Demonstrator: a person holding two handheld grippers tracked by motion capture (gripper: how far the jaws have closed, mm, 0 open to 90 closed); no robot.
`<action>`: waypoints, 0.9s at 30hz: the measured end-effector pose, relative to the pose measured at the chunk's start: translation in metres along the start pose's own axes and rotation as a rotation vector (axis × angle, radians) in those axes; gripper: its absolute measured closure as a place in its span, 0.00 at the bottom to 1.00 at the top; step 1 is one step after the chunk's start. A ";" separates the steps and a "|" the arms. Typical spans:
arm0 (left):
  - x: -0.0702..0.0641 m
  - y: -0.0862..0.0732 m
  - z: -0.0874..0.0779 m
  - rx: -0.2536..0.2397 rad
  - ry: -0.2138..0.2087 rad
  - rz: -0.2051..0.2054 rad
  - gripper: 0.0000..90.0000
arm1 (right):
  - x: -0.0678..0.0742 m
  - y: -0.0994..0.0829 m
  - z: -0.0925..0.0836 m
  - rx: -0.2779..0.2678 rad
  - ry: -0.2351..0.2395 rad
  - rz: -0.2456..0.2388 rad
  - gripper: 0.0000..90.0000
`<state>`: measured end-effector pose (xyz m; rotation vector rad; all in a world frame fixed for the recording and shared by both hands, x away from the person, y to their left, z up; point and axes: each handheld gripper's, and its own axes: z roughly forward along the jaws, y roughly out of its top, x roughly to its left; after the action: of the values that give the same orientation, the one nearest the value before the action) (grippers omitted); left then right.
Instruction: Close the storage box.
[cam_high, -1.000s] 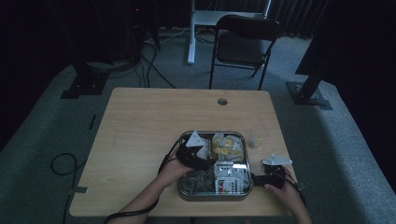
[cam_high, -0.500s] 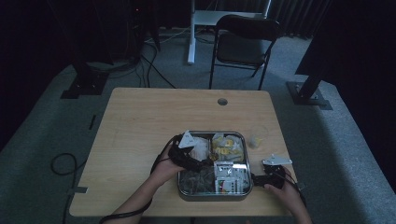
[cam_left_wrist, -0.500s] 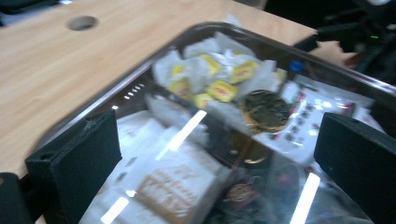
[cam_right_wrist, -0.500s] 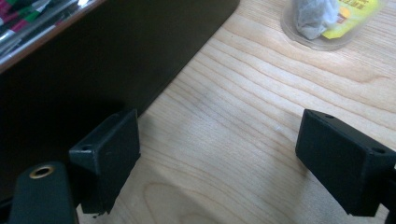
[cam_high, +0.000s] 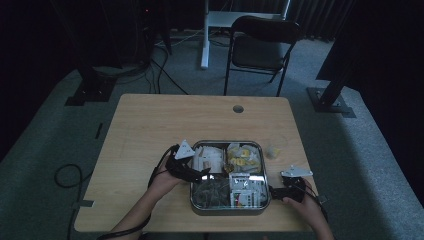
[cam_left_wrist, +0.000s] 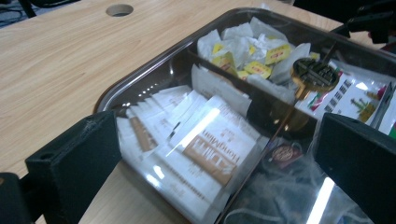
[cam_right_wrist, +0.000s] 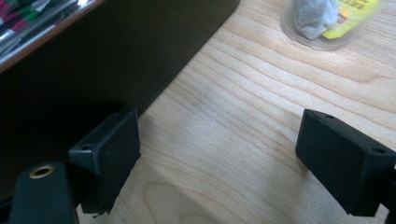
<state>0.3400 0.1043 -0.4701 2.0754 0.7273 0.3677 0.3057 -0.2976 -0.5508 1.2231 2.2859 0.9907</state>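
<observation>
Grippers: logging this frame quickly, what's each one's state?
Left gripper: open, nothing held, at the tray.
Right gripper: open, nothing held, over the table.

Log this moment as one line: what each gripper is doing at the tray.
left gripper: open, jaws just opened, nothing held, at tray's left edge over packets | right gripper: open, empty, beside tray's right wall | small cup: on table

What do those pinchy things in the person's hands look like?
Each hand holds a black tool. The left gripper and right gripper both end in two chunky, flat, black block-shaped jaws with small screw holes. Each carries a pale grey three-cornered plate on top, and a thin black cable trails from each. The forearms are bare, with no sleeves.
</observation>
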 end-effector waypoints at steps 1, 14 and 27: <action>0.001 -0.001 -0.001 -0.002 0.002 0.001 0.01 | 0.000 0.000 0.000 0.000 0.000 0.000 0.15; 0.020 -0.021 -0.019 -0.005 0.031 -0.009 0.01 | 0.000 0.000 0.000 0.000 0.000 0.001 0.15; 0.041 -0.053 -0.031 0.034 0.088 -0.036 0.01 | 0.000 0.000 0.000 0.000 0.000 0.000 0.14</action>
<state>0.3381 0.1732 -0.4965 2.0858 0.8272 0.4309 0.3057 -0.2976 -0.5508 1.2234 2.2862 0.9911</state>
